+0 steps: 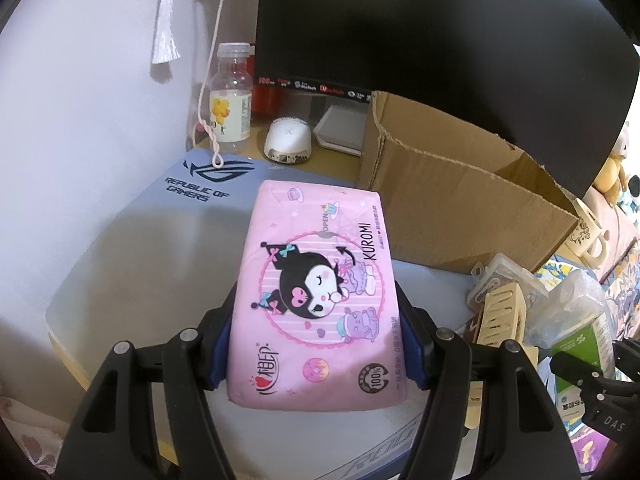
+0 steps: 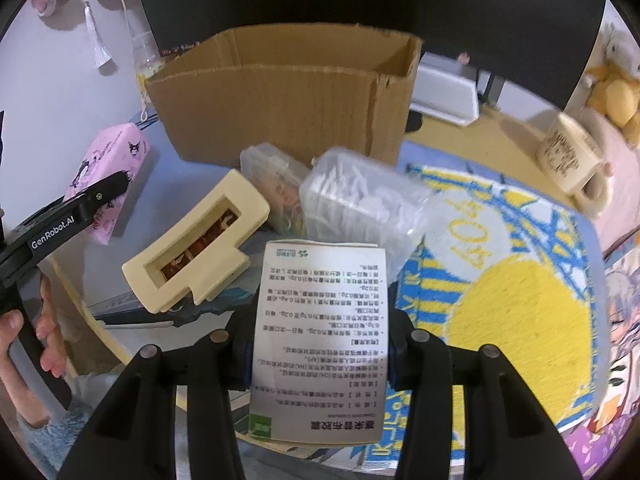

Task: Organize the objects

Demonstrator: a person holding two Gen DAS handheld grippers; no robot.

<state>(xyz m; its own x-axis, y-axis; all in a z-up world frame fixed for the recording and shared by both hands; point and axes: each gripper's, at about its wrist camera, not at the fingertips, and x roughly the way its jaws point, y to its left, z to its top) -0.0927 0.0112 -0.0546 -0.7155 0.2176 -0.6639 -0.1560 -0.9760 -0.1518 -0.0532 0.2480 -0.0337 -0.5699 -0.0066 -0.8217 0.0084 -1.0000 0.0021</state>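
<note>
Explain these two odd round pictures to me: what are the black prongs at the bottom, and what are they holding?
There is no robot: a person holds a two-finger gripper in each hand, and each has a wide-angle camera looking along its fingers. In the left gripper's view, it is clamped on a pink tissue pack. In the right gripper's view, it is clamped on a white medicine box. On the desk are an open cardboard box, a cream hair clip, clear plastic containers, a mug and a drink bottle.
</note>
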